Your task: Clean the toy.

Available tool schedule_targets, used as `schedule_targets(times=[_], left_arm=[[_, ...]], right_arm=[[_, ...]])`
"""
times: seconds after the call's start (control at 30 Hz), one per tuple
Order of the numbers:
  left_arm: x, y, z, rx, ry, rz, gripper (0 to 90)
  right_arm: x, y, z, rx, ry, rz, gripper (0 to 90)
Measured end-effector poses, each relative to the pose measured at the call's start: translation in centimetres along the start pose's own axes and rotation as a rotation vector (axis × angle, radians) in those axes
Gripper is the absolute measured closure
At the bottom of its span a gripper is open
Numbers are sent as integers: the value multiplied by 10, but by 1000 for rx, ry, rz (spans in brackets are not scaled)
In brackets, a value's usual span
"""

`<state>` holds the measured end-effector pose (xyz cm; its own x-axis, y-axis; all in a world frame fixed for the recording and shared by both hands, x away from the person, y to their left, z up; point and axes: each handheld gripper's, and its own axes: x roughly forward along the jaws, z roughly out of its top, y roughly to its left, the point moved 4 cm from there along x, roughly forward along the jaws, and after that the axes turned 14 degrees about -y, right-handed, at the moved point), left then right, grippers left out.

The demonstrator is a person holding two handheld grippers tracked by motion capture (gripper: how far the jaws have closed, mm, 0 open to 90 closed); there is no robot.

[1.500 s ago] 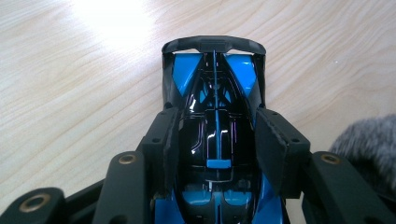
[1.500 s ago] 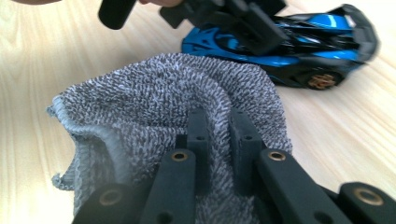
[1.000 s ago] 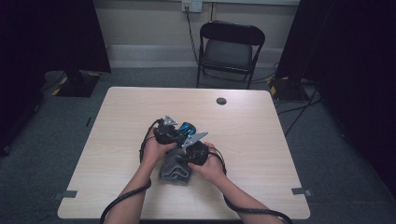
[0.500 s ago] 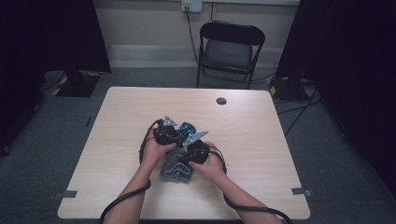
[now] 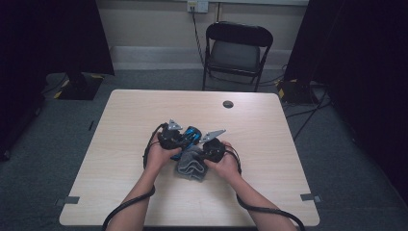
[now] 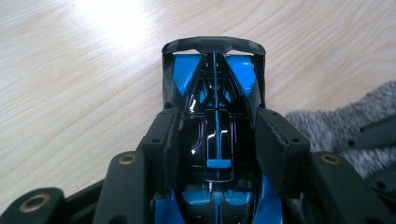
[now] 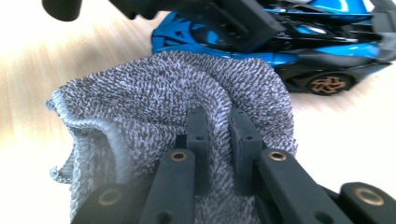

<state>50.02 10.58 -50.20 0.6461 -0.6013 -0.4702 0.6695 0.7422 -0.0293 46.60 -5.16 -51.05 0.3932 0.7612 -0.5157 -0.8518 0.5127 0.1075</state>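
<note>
Left tool [image 6: 217, 135] has its jaws part-way closed on the body of a blue and black toy car [image 6: 215, 116], the pads pressing its glossy sides; the car's dark rear wing points away over the tabletop [image 6: 70, 79]. Right tool [image 7: 218, 128] is pinched tight on a fold of grey cloth [image 7: 163, 93], a nubbly, terry-like rag bunched into soft ridges with a stitched hem at one edge. In the right gripper view the cloth lies against the car's flank, beside a bronze-spoked wheel [image 7: 327, 84]. From the high view, both tools meet near the middle of the pale wood-grain tabletop, with a small dark round disc [image 5: 228, 104] well apart toward the far edge. Beyond stands a black folding chair [image 5: 235, 50] on grey carpet, cables trailing at the wall.
</note>
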Motion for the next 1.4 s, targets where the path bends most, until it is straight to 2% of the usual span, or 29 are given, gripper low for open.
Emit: schedule_targets(times=[0.27,0.4,0.63,1.0,1.33,1.4], left_arm=[[0,0,0,-3,0,1,511],[0,0,-1,0,-4,3,511],[-1,0,-1,2,-10,5,511],[-1,0,-2,-5,-16,5,511],[-2,0,-2,-6,-18,4,511],[-2,0,-2,-4,-18,3,511]], right_arm=[[-2,-11,0,28,-8,-27,803],[-1,-18,2,31,-5,-39,803],[1,-22,3,32,-2,-48,803],[-3,-38,3,52,2,-90,803],[-5,-44,4,59,3,-110,802],[-7,-48,2,67,-13,-119,802]])
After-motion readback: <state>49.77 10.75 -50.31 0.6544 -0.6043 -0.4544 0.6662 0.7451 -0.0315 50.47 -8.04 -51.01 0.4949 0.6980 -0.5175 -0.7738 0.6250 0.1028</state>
